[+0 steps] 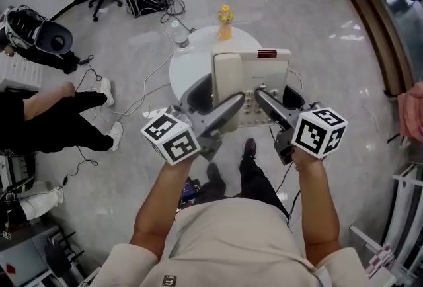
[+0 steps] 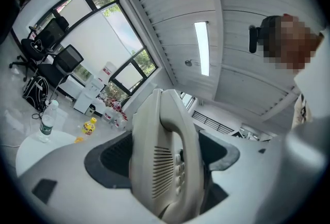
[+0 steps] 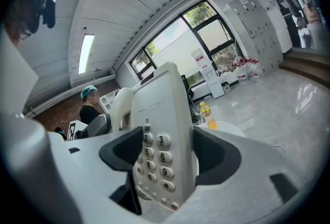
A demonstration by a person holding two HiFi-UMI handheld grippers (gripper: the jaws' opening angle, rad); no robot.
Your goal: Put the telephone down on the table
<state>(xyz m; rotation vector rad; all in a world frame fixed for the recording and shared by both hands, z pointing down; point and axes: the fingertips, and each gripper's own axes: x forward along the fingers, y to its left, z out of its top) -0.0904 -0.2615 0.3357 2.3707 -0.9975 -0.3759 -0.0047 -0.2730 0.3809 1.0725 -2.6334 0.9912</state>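
In the head view, the person holds 2 grippers out in front. The left gripper (image 1: 218, 114) and the right gripper (image 1: 274, 107) both hold the near end of the telephone (image 1: 254, 77). The phone is cream, and its handset (image 1: 228, 77) lies in place on the left side. Under the phone is a small round white table (image 1: 182, 74). A yellow bottle (image 1: 225, 21) and a water bottle (image 1: 180, 34) stand at the far side of the table. Another person (image 1: 53, 120) sits on the floor at the left.

In the left gripper view, the jaws of the left gripper (image 2: 165, 166) are narrow and press on the 2 sides of the telephone (image 2: 165, 150), on the handset half. The phone stands on its edge here. The table (image 2: 31, 148) is low and far behind it.

In the right gripper view, the jaws of the right gripper (image 3: 170, 161) are narrow too and squeeze the telephone (image 3: 162, 135) on the half with the number keys (image 3: 157, 158). The yellow bottle (image 3: 205, 109) is far behind.

I think the phone is up in the air, above the table. So the job is not done yet. What is left: bring the phone down flat onto a bare part of the table, away from the 2 bottles, then open both grippers.
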